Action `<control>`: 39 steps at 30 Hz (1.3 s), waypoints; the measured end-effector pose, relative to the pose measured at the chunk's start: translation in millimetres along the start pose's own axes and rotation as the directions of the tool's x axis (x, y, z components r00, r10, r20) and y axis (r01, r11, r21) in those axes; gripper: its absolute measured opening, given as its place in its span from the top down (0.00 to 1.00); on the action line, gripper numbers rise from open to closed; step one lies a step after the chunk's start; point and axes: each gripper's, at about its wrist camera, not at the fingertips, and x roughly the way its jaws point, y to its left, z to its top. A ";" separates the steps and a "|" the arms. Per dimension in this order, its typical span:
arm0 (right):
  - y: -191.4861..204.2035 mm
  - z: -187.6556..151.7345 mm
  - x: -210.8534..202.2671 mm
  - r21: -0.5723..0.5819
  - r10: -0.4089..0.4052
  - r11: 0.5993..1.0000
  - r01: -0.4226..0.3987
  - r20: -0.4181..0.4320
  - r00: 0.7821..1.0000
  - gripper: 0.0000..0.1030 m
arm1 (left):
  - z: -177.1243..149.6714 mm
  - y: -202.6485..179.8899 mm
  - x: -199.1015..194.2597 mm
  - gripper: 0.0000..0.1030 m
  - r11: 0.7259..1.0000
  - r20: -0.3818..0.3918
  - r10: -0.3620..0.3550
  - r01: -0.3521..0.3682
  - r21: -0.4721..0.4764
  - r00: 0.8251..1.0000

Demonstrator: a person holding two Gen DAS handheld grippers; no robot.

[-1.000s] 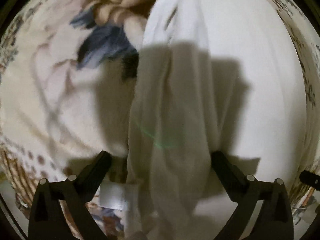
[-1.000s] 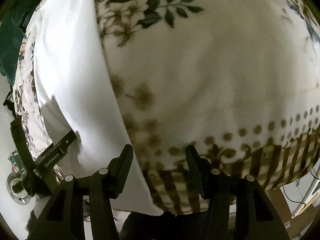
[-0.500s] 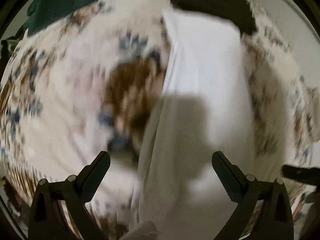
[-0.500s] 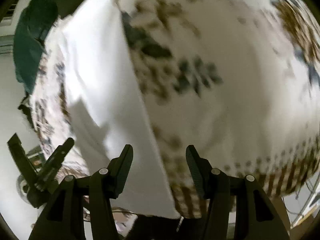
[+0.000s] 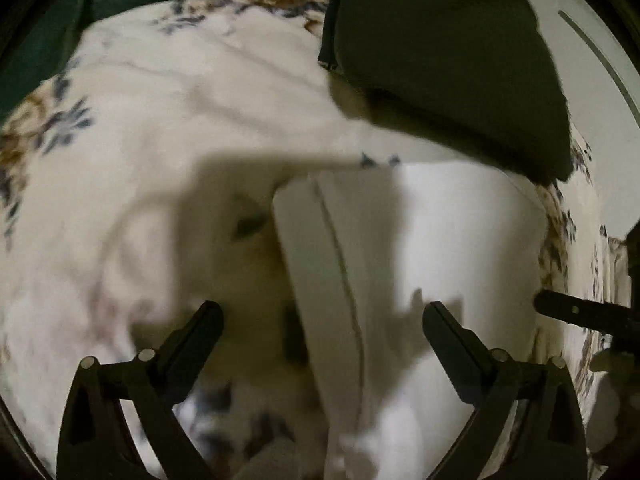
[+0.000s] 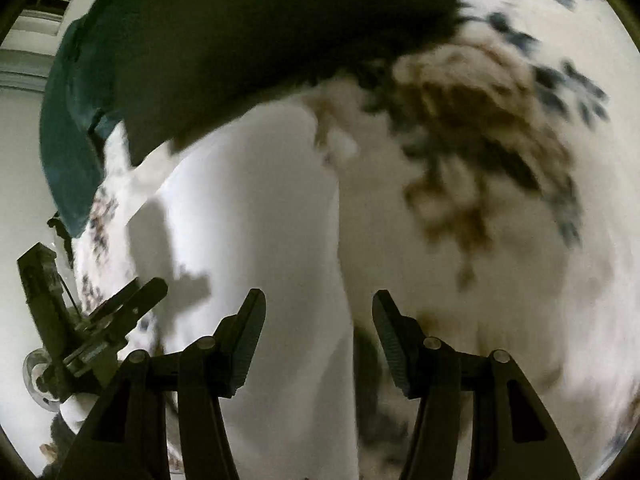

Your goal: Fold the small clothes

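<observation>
Both grippers hang with fingers spread wide, holding nothing: the left gripper point(image 5: 322, 324) and right gripper point(image 6: 319, 316) each hover over a white garment point(image 5: 420, 272). It lies as a long, smooth folded strip on a cream floral bedspread point(image 5: 160, 120), with a stitched seam running down its left side. A dark cushion point(image 5: 440, 52) sits just past the garment's far end, and a teal cloth point(image 6: 76, 128) lies beside the cushion. Motion blur softens the floral print.
</observation>
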 end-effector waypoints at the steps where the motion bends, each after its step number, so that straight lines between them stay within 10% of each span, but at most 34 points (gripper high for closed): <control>1: -3.6 10.3 8.4 0.015 0.015 1.000 -0.015 -0.002 1.000 0.44 | 4.3 0.0 2.3 0.05 1.000 0.013 -0.002 0.002 0.004 1.000; 3: -13.8 28.2 21.1 0.061 0.064 0.996 -0.064 -0.006 0.998 0.44 | 6.3 -7.0 -1.7 0.11 1.000 0.034 0.014 -0.015 0.017 0.999; 5: -22.0 39.7 28.0 0.096 0.115 0.989 -0.115 0.009 0.993 0.44 | 12.4 -11.4 -2.1 0.37 0.999 0.066 0.028 -0.031 0.042 0.997; 7: -27.3 48.5 32.3 0.123 0.155 0.980 -0.158 0.029 0.987 0.44 | 16.5 -16.2 -4.6 0.90 0.998 0.092 0.018 -0.024 0.065 0.996; 8: -29.3 52.8 31.8 0.132 0.172 0.975 -0.176 0.044 0.984 0.44 | 17.5 -18.0 -5.9 0.93 0.997 0.095 0.010 -0.017 0.071 0.995; 11: -27.4 56.6 26.0 0.117 0.164 0.978 -0.173 0.086 0.983 0.85 | 20.8 -26.8 -14.7 0.95 0.994 0.134 0.019 -0.033 0.104 0.991; 13: -23.2 55.2 20.2 0.095 0.154 0.982 -0.163 0.101 0.983 0.95 | 14.4 -28.3 -25.0 0.96 0.993 0.165 0.024 -0.043 0.113 0.986; 30: 2.4 -69.7 -118.8 -0.160 0.223 0.969 -0.190 0.223 0.949 0.98 | -78.9 -27.7 -156.0 0.95 0.995 0.277 -0.095 0.089 0.036 0.956; 35: 18.8 -144.4 -110.7 -0.167 0.237 0.963 -0.212 0.142 0.961 0.97 | -141.7 -10.4 -164.2 0.80 0.998 0.188 -0.055 0.059 -0.013 0.981; 39: -10.9 -192.4 -87.6 -0.080 0.201 0.977 -0.199 0.008 0.980 0.72 | -200.8 20.7 -161.6 0.54 0.994 0.084 -0.013 0.022 -0.109 0.996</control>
